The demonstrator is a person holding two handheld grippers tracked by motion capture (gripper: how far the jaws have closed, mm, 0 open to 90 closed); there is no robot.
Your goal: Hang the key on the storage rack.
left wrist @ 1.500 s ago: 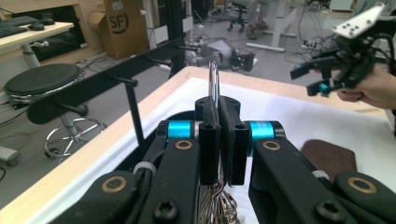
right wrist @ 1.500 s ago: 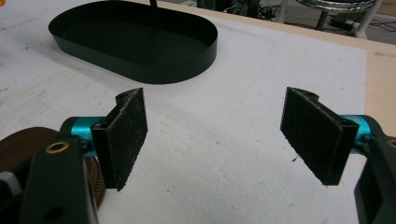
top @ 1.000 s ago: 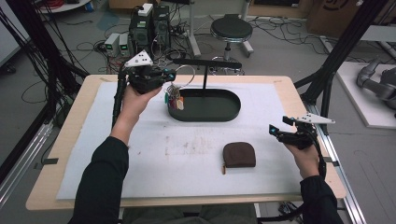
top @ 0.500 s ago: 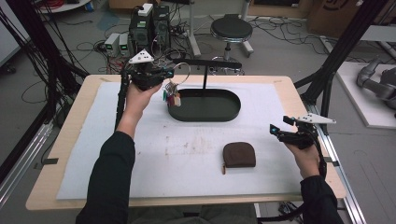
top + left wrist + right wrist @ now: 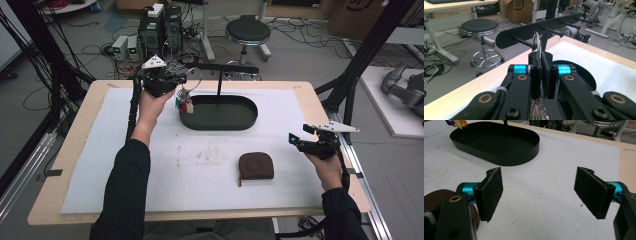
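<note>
from above, the left gripper (image 5: 181, 79) is held up at the far left end of the black tray (image 5: 248, 120), beside the rack (image 5: 222, 67) that stands on a post from the tray. a bunch of keys (image 5: 184, 104) with coloured tags hangs below it, over the tray's left rim. that view is too far off to show how the keys are gripped.

the left gripper view (image 5: 541, 75) shows it: the jaws are clenched on a thin metal key ring (image 5: 537, 41), whose loop rises above the pads, right at the tip of the nearest peg (image 5: 524, 43) of the rack (image 5: 506, 37). whether the loop is already over the peg or just touching it i cannot tell. the keys (image 5: 536, 110) show as a silvery tangle low between the gripper's arms. more pegs run along the bar further back.

the right gripper (image 5: 300, 142) rests near the table's right edge, well apart from the tray. a brown pouch (image 5: 256, 166) lies on the white mat (image 5: 100, 165) to its left. the right gripper view (image 5: 539, 195) shows its jaws spread wide with nothing between them, the pouch (image 5: 435, 197) behind the left pad with its zip showing, and the tray (image 5: 499, 147) beyond, with a glimpse of tags (image 5: 457, 123) at the top left corner.
</note>
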